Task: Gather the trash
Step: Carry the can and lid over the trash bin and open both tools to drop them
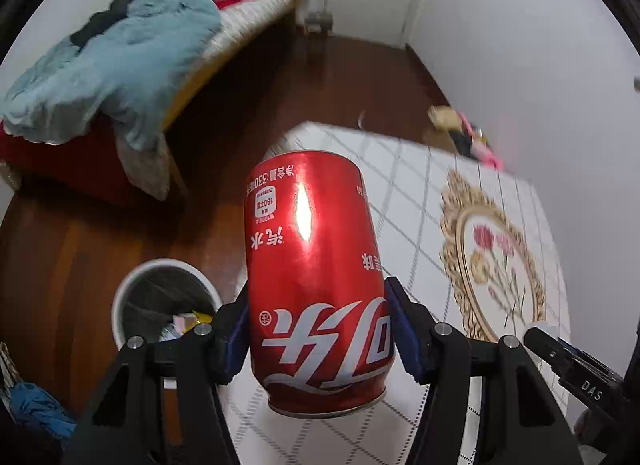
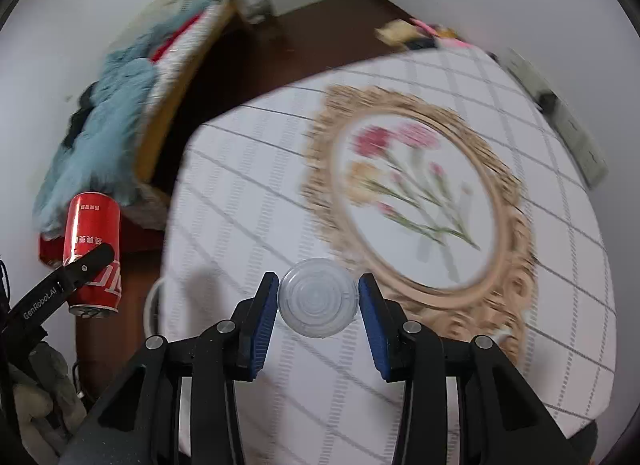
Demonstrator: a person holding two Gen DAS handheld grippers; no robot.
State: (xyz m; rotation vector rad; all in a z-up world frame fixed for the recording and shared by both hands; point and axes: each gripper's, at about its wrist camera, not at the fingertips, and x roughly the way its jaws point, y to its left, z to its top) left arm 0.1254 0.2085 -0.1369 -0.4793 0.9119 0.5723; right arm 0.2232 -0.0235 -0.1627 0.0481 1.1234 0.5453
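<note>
My left gripper (image 1: 318, 329) is shut on a red cola can (image 1: 316, 265), held upside down above the table's left edge. The can also shows at the left of the right wrist view (image 2: 94, 249), in the air beside the table. A white trash bin (image 1: 120, 305) with a dark liner and some litter inside stands on the floor, below and left of the can. My right gripper (image 2: 318, 305) is shut on a clear plastic cup (image 2: 318, 301), seen end-on between the blue pads (image 2: 262, 317), above the table.
The table (image 2: 560, 265) has a white checked cloth with a gold-framed flower print (image 2: 420, 193). A bed with a light blue blanket (image 1: 116, 65) stands at the left. Small items (image 1: 464, 129) lie on the dark wood floor by the wall. A power strip (image 2: 560, 113) lies at the table's far right.
</note>
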